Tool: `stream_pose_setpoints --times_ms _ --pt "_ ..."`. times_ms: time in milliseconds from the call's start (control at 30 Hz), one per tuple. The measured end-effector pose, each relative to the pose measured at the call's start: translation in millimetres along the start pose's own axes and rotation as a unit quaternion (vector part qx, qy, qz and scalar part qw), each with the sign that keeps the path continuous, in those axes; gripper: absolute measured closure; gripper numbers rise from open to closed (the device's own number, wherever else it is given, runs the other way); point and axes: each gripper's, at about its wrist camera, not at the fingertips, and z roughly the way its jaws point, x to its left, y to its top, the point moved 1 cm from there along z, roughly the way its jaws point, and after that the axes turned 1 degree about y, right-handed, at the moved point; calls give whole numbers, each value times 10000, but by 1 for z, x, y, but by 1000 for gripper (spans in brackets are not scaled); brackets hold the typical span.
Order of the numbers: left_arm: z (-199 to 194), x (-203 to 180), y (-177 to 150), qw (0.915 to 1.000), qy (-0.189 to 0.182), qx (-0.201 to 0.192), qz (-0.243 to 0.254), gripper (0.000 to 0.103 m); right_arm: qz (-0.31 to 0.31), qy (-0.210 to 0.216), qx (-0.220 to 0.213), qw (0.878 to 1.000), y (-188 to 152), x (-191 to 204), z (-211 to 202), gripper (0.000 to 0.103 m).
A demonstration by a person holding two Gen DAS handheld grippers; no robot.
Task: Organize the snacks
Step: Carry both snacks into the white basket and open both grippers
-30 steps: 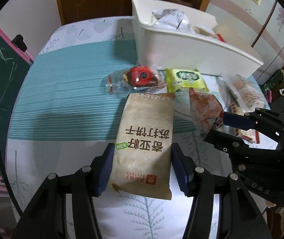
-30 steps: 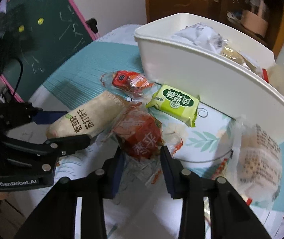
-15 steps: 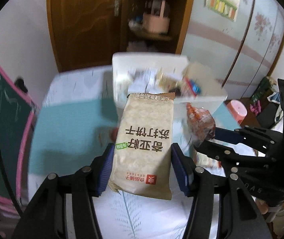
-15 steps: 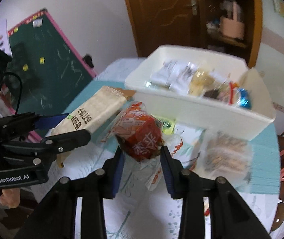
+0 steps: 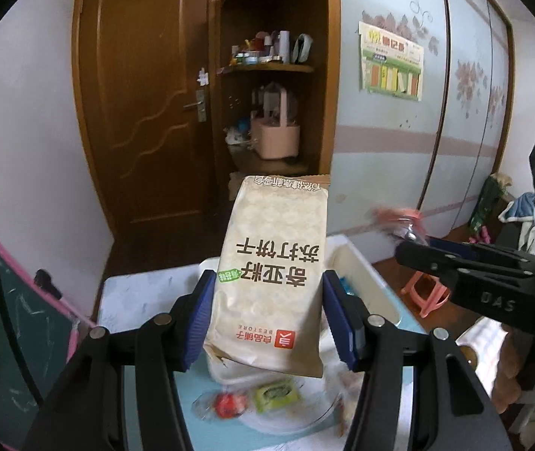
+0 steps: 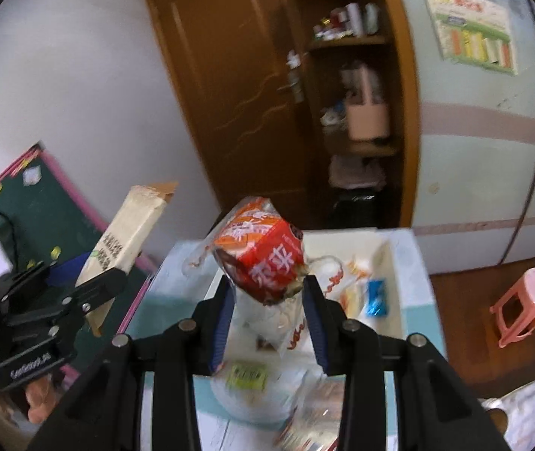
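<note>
The left gripper (image 5: 267,315) is up in the air, its blue fingers (image 5: 201,319) clamped on the sides of a tan cracker bag (image 5: 273,282) that stands upright between them, top edge toward the wooden door (image 5: 143,112). At about 3 o'clock from it, well apart, the right gripper (image 6: 267,315) has its fingers (image 6: 314,319) pressed on the clear wrapper of a red snack packet (image 6: 262,259); the packet itself bulges above the fingertips, tilted.

Both loads hang above the white bin (image 6: 404,278), which sits on the desk (image 5: 143,289) at 12 o'clock from the grippers, its near rim just under the bag's lower edge (some wrapped snacks already lie inside). On the desk at 6 o'clock, near the bin's wall, lie a small green packet (image 5: 277,394) and a red-centred wrapped sweet (image 5: 226,404), side by side, apart. Off the desk's right edge a pink stool (image 6: 523,308) stands on the floor.
</note>
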Motion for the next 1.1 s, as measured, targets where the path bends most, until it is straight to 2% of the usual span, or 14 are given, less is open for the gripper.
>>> stream_pose_setpoints --times_ms 100,200,333,567,633,700,767,867,1100 --pt "18 -12 14 9999 -92 41 -17 48 69 -95 -147 9998 16 -6 5 66" --pt "43 -23 17 9997 -104 198 22 48 45 -216 -109 9997 21 -9 19 66" --pt "86 -28 10 9984 -12 559 -7 48 19 -503 101 9987 16 -16 47 66" --pt "136 -29 -9 9952 -44 973 -94 48 148 -737 397 9964 0 -35 72 66" --pt "149 -30 -11 9943 -71 1061 -96 43 184 -822 494 9952 -4 -44 81 66" --pt "157 -30 -15 9936 56 1124 -99 21 217 -868 626 9940 -8 -50 88 66" --pt "163 -26 -19 9932 86 1154 -151 13 296 -903 728 9928 -13 -55 93 66" --pt "167 -21 -25 9918 39 1261 -206 12 373 -828 876 9920 -22 -62 99 65" --pt "165 0 -40 9895 211 1397 -289 12 420 -805 1089 9899 -38 -67 106 65"
